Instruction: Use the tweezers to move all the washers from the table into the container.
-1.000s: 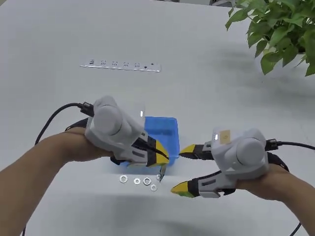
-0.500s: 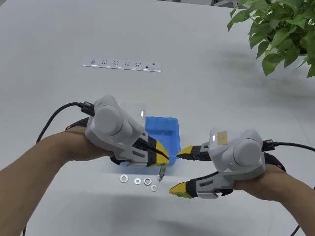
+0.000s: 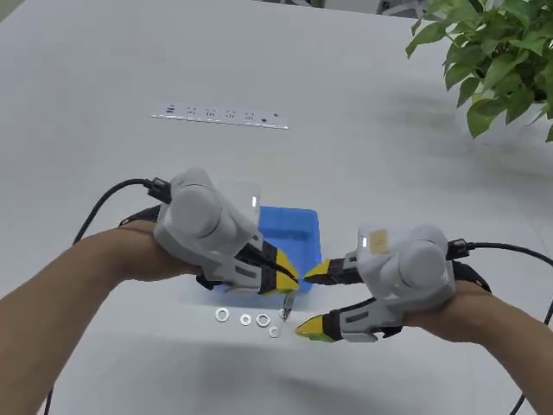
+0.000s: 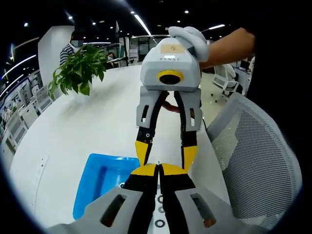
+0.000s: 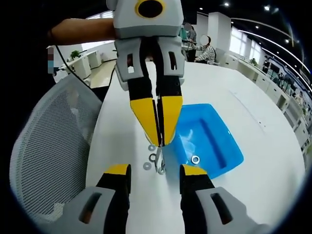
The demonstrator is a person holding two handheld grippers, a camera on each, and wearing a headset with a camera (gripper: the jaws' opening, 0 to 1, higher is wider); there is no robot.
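My left gripper (image 3: 289, 277) has its jaws pinched narrow on the tweezers (image 3: 286, 304). Their long axis runs steeply, with the tips pointing down at the table (image 3: 389, 156), just on the near side of the blue container (image 3: 289, 226). The tips stand by the right end of a row of washers (image 3: 246, 320) lying on the table along the container's near edge. A single washer (image 5: 195, 159) lies inside the container. My right gripper (image 3: 308, 301) hovers just right of the tweezers, jaws wide apart.
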